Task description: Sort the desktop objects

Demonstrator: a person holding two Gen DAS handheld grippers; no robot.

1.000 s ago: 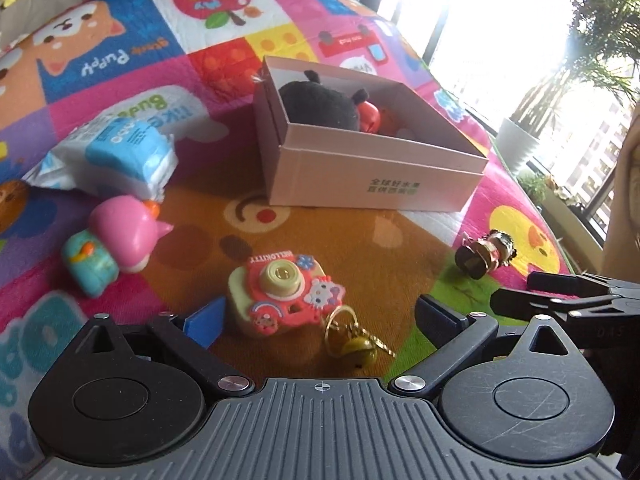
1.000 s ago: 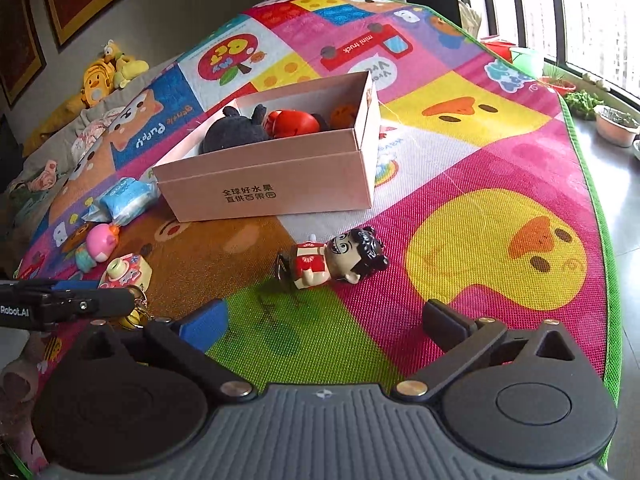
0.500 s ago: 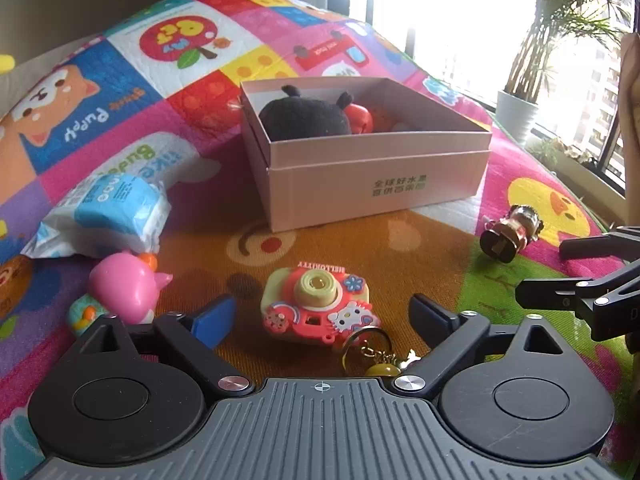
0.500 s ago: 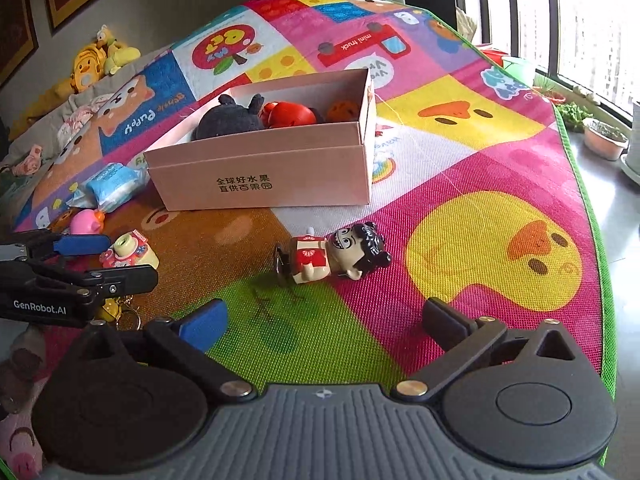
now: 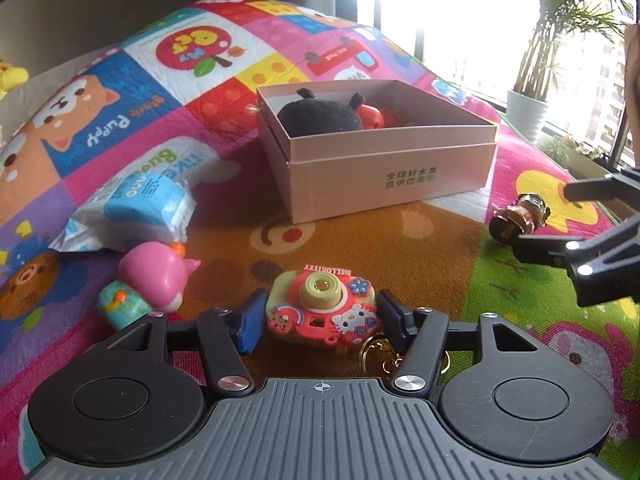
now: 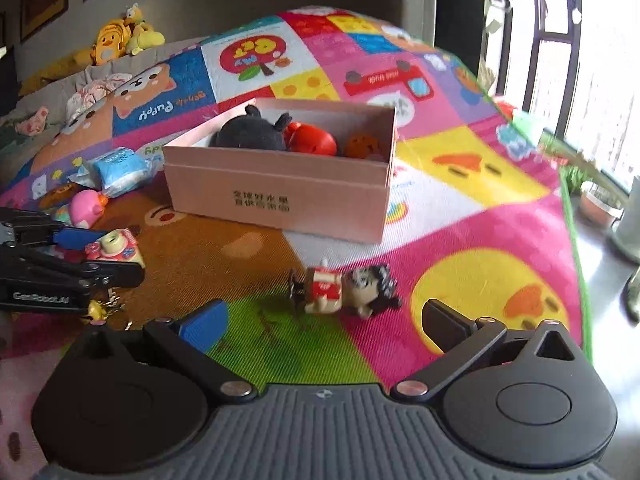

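A bright patchwork play mat (image 5: pixel 132 128) covers the surface, with an open pink box (image 5: pixel 384 172) near its middle already holding a black plush (image 5: pixel 320 116) and a red toy (image 5: pixel 372 116). The left tongs (image 5: pixel 318 318) have just been closing and now pinch a small pink toy camera (image 5: pixel 320 306), one blue pad against each side; a second ago they stood wide apart around it. The camera sits on the mat's brown patch, in front of the box and toward the near edge, with its gold keychain (image 5: pixel 384 354) trailing beside the right finger. It looks gripped but not yet lifted, so the likely next step is to raise it and carry it to the box. The right tongs (image 6: pixel 324 326) are spread wide and empty, hovering just short of a little doll (image 6: pixel 344 290) in a red outfit that lies on its side where the green and pink patches meet, nearer the mat's window edge. Compared with a second ago the doll fills more of the right view, so these tongs have drawn closer to it. Still loose on the mat toward its far side from the window are a pink round figure (image 5: pixel 152 280) and a blue tissue pack (image 5: pixel 136 208). With two toys boxed and four out, the sort appears about a third done.
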